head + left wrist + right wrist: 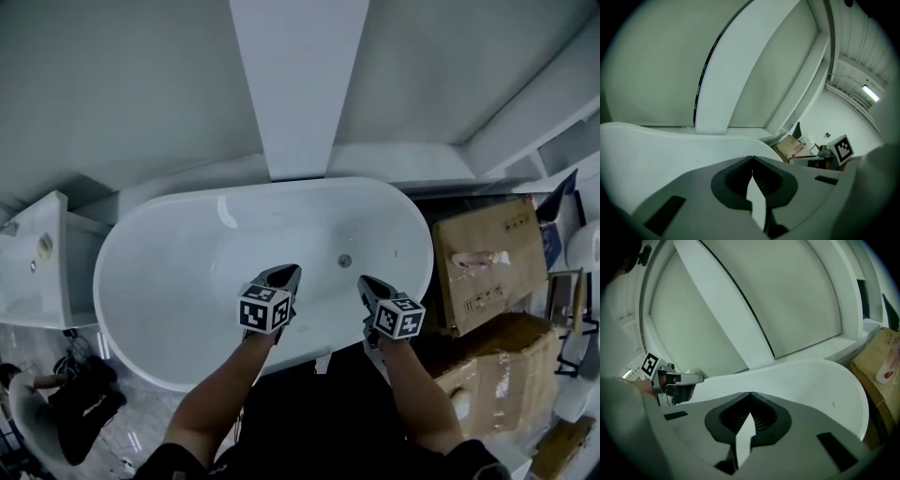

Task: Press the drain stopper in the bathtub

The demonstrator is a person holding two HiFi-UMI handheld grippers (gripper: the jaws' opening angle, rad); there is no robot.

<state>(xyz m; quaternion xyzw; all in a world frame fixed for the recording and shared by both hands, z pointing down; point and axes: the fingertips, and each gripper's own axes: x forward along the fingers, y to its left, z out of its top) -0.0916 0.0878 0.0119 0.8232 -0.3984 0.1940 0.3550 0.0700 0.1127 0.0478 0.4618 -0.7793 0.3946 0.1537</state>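
Drain stopper (pixel 344 261) lay on the bathtub (pixel 169 272) floor, approx 1 o'clock from left gripper (pixel 287 272) and 11 o'clock from right gripper (pixel 365 281); both had jaws shut tip-to-tip w/ nothing between, near but apart from it; press seemingly not yet made, so whole job left.

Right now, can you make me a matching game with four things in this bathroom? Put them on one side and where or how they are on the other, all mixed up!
Things:
1. small round metal drain stopper
2. brown cardboard box
3. left claw
4. white rectangular washbasin

Places or states:
A. beside the tub, at the head view's left edge
B. on the floor of the white oval bathtub
C. beside the tub, at the head view's right
D. shut, with nothing in it

Pairs: 1-B, 2-C, 3-D, 4-A
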